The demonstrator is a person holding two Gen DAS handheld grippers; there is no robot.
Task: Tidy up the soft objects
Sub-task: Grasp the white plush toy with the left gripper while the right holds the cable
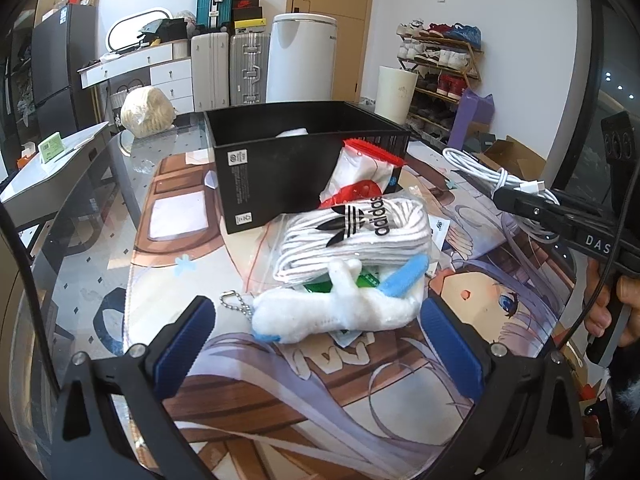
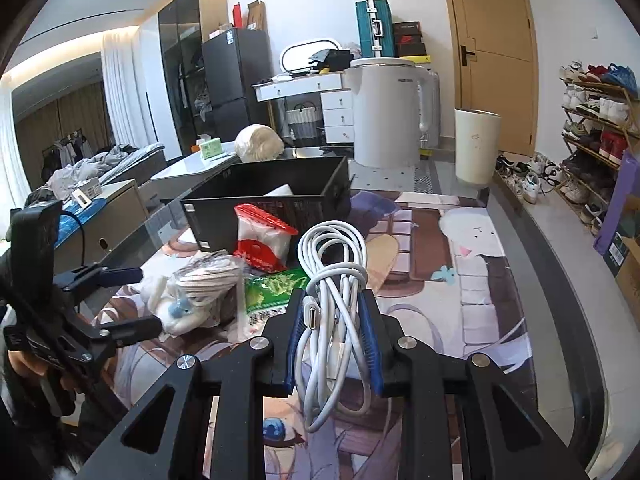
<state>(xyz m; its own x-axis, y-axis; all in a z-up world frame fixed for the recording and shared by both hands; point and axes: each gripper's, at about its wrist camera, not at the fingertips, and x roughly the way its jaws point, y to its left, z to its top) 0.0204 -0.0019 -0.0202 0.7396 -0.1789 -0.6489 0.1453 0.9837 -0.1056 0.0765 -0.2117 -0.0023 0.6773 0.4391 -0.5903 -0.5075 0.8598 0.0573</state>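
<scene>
Our left tool (image 1: 316, 344) hangs spread wide with the plush toy (image 1: 336, 312) lying crosswise between its fingers, while our right tool (image 2: 332, 332) clamps the white cable (image 2: 334, 280).

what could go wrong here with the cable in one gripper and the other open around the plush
1. The white cable is pinched mid-bundle by the right gripper; its loose loops and plug hang free and could snag or slip out.
2. The open left gripper flanks the white plush toy, which leans on the adidas socks and a green packet; closing may drag those along.
</scene>
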